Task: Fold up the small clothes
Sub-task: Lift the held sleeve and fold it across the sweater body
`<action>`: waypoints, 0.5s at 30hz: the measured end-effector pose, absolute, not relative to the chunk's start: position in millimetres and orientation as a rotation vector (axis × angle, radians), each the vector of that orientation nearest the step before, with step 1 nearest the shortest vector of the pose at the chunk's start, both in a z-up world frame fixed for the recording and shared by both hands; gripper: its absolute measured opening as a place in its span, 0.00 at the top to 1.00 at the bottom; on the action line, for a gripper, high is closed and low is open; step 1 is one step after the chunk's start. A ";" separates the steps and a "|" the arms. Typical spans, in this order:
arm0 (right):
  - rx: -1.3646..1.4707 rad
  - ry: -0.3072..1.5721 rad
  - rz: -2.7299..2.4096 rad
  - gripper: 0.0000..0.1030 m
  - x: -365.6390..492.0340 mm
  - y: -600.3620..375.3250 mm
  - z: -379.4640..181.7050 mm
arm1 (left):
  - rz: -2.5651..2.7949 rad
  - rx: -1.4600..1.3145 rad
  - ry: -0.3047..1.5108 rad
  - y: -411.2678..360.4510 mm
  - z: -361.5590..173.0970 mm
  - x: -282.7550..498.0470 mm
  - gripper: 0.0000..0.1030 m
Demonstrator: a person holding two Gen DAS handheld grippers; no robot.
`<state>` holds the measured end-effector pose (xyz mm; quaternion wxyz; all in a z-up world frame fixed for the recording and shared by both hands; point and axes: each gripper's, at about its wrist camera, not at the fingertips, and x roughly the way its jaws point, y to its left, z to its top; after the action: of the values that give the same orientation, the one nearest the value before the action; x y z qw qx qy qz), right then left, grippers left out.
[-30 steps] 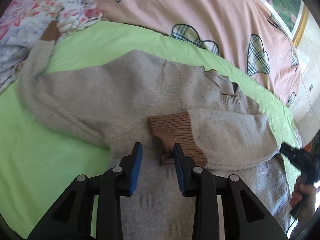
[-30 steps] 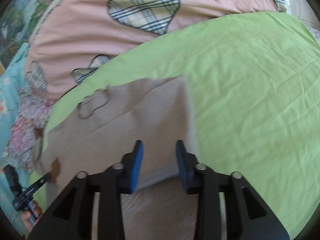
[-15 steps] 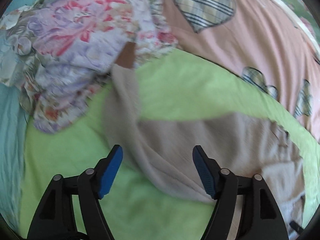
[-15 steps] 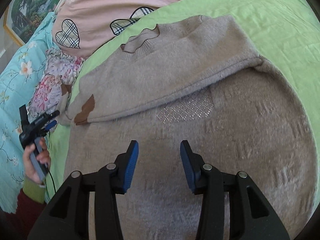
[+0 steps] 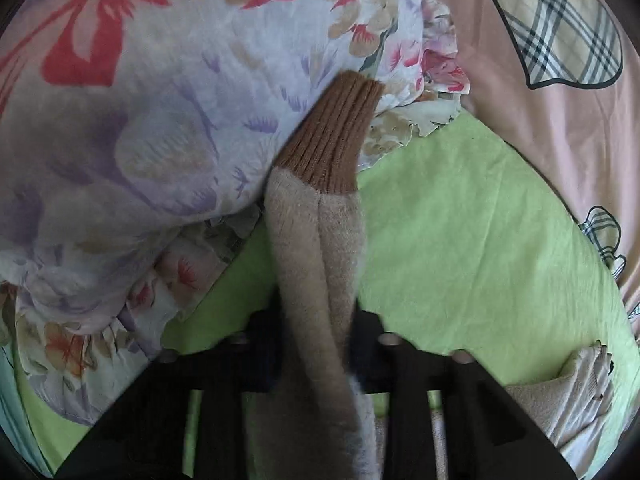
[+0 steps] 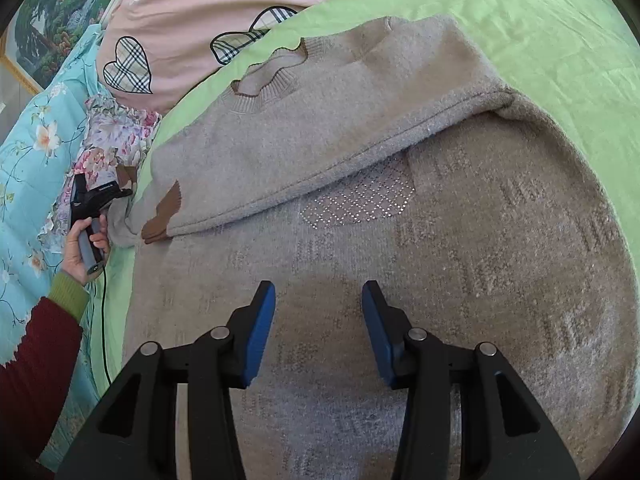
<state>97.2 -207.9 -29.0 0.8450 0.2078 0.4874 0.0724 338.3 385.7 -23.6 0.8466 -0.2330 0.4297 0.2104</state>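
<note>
A beige knitted sweater [image 6: 360,184] with brown cuffs lies spread on the green sheet [image 6: 560,40]; one sleeve is folded across its chest, its brown cuff [image 6: 164,216] at the left. My left gripper [image 5: 316,320] is closed around the other sleeve [image 5: 320,248], whose brown cuff [image 5: 332,136] points at the floral pillow; the sleeve hides its pads. It also shows at the left of the right wrist view [image 6: 94,196]. My right gripper [image 6: 318,332] is open and empty, low over the sweater's body.
A floral pillow [image 5: 140,120] lies at the left end of the sleeve. A pink quilt with plaid hearts [image 6: 192,8] lies behind the sweater. A turquoise floral sheet [image 6: 28,168] and a framed picture [image 6: 52,8] are at the far left.
My left gripper moved left along the sleeve toward its cuff and closed on it. My right gripper stayed open and over the sweater's body.
</note>
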 end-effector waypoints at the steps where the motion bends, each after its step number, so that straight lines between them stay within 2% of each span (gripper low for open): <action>1: 0.437 1.028 0.154 0.55 96.6 -208.0 -29.1 | 0.436 -0.478 0.882 380.6 -20.3 333.9 0.85; 7: 0.435 1.019 0.157 0.55 93.9 -204.4 -28.4 | 0.294 -0.401 0.780 309.1 11.9 299.6 0.87; 15: 0.461 0.998 0.177 0.55 83.6 -203.1 -22.0 | 0.006 -0.257 0.660 142.3 57.7 253.1 0.87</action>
<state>83.6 -203.2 -22.0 0.8490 0.2189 0.4735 0.0840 253.1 142.3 57.7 0.9379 -0.1257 0.3233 0.0031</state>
